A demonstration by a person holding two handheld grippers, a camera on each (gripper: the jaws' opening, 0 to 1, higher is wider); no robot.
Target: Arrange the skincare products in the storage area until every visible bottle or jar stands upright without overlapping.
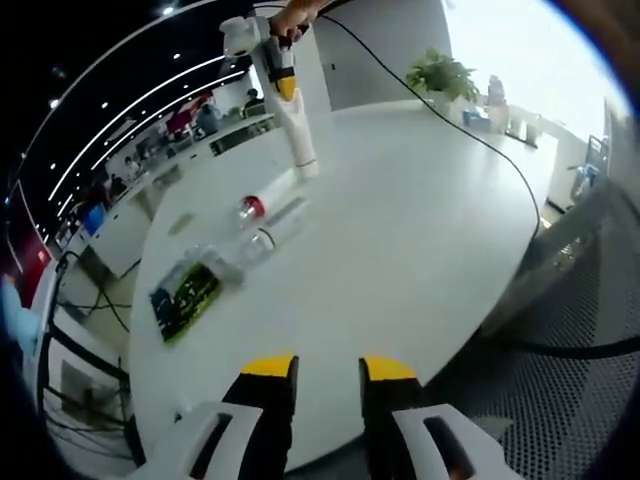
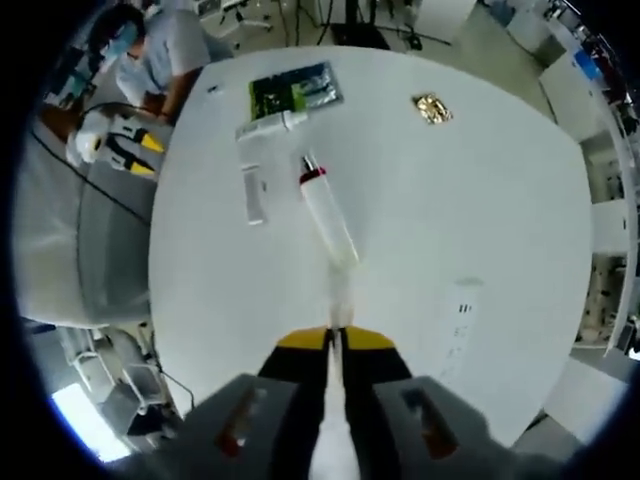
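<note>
Translucent tapered tube (image 2: 330,228), red-capped, pinched by the right gripper (image 2: 337,338).

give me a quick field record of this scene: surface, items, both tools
surface: white round table
items lying flat: red-capped tube, clear bottle, green packet
also on table: small gold item
left tool: open, nothing held, above table edge
right tool: shut on the tube's tail end
upright items: none yet
</note>
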